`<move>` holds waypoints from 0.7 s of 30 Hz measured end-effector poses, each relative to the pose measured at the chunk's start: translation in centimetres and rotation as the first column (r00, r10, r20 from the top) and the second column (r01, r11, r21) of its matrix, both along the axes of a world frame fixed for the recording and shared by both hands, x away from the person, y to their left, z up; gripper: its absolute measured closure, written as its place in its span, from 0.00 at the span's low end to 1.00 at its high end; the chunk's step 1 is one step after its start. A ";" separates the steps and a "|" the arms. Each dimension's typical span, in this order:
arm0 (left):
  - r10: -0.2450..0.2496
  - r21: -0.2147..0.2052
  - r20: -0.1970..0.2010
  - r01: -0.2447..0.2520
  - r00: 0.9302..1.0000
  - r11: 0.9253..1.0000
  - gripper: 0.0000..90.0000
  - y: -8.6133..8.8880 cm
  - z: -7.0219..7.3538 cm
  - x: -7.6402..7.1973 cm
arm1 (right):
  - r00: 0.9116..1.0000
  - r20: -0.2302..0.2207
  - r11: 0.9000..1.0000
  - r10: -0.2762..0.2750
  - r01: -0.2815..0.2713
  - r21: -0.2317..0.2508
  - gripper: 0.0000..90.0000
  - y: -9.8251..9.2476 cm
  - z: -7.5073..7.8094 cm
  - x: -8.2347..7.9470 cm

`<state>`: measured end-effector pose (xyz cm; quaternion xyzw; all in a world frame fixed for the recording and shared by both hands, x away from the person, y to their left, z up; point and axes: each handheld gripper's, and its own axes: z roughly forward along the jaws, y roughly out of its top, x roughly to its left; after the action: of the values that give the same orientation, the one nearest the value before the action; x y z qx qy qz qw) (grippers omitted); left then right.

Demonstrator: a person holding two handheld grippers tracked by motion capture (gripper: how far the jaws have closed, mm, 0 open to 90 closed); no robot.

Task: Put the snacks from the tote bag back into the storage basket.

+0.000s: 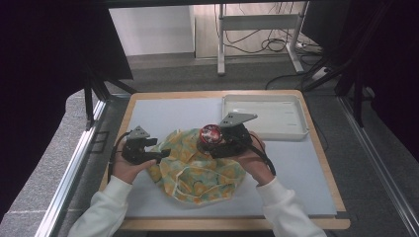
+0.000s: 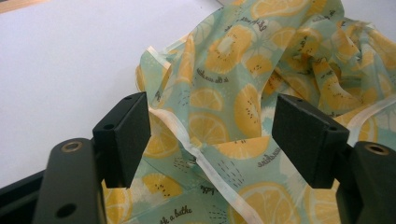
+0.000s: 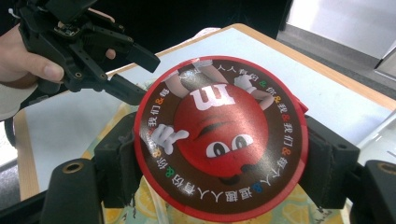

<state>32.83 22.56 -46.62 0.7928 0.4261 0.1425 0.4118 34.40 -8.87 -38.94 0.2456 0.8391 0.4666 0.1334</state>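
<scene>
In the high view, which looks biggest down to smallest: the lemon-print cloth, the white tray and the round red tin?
1. Lemon-print cloth and white tray: they cover about the same area, and the tray lies farther from the camera, so I won't rank them.
2. Round red tin, plainly smallest, held in the right tool.

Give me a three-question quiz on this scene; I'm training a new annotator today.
1. True or false: the right gripper is shut on the round red tin.
2. What lies between the left gripper's open jaws? A) lemon-print cloth bag B) white tray C) a cable
3. Fill in: the white tray sits at the table's far ____ corner in the high view.

Key: 1 true; 2 A; 3 right
</scene>
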 end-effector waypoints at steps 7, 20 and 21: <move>0.003 0.001 -0.005 -0.003 1.000 1.000 0.32 -0.1 -0.1 0.1 | 1.000 0.004 1.000 -0.019 0.019 0.019 0.28 -0.9 0.5 0.5; -0.001 0.007 -0.005 0.001 1.000 1.000 0.32 -0.2 -0.2 0.2 | 0.997 0.003 0.996 -0.079 0.079 0.039 0.28 -2.5 0.9 2.0; -0.001 0.008 -0.006 0.001 1.000 1.000 0.32 -0.3 -0.2 0.2 | 0.996 0.005 0.996 -0.085 0.085 0.040 0.28 -2.7 1.0 2.1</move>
<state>33.00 22.30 -46.86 0.7950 0.4264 0.1419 0.4074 36.46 -11.52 -37.99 0.2822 0.8180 0.4780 0.1511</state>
